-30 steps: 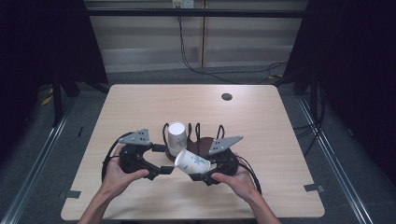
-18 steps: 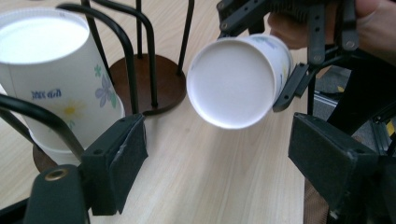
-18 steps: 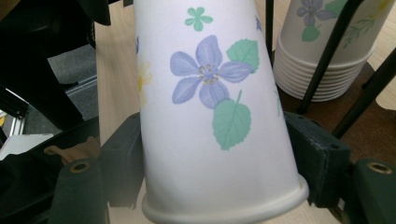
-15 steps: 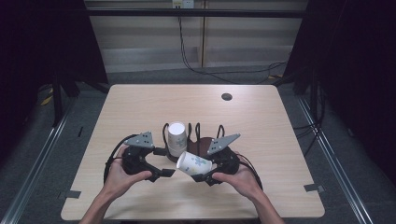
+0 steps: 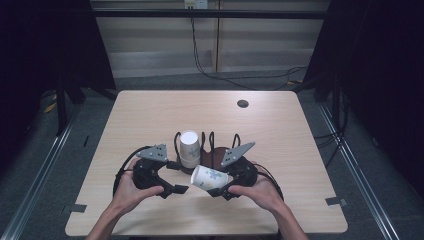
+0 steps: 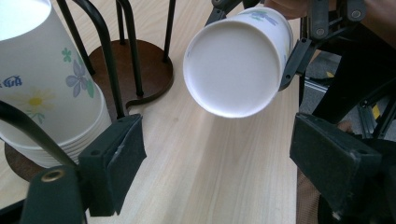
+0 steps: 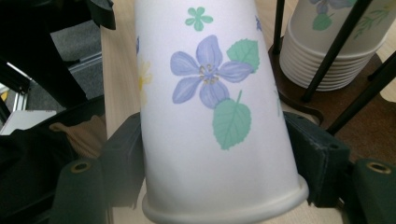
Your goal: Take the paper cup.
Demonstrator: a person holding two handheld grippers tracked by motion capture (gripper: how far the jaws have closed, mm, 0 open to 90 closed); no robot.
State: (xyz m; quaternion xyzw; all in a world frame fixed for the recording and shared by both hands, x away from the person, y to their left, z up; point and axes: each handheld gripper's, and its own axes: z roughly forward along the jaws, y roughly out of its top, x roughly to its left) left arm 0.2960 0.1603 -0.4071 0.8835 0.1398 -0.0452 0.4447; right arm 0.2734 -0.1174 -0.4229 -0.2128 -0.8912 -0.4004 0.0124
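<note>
A white paper cup with flower print (image 5: 209, 177) lies on its side in my right gripper (image 5: 220, 183), which is shut on it near the rim (image 7: 219, 205). Its round base (image 6: 231, 70) faces my left gripper (image 5: 179, 177). The left gripper stands open just left of the cup. Its jaws have just been opening, with bare table between the pads (image 6: 112, 163). A stack of upturned matching cups (image 5: 189, 147) stands in a black wire rack on a brown round base (image 6: 149, 70), just beyond both grippers.
The wooden table (image 5: 150, 115) has a round dark hole (image 5: 243, 103) near its far right. The rack's upright wires (image 5: 211, 142) rise between the grippers. Cables (image 5: 220, 75) trail on the floor behind the table, with dark curtains at both sides.
The held cup has tipped slightly flatter, its base swinging toward the left gripper. Both hands have stayed nearly in place.
</note>
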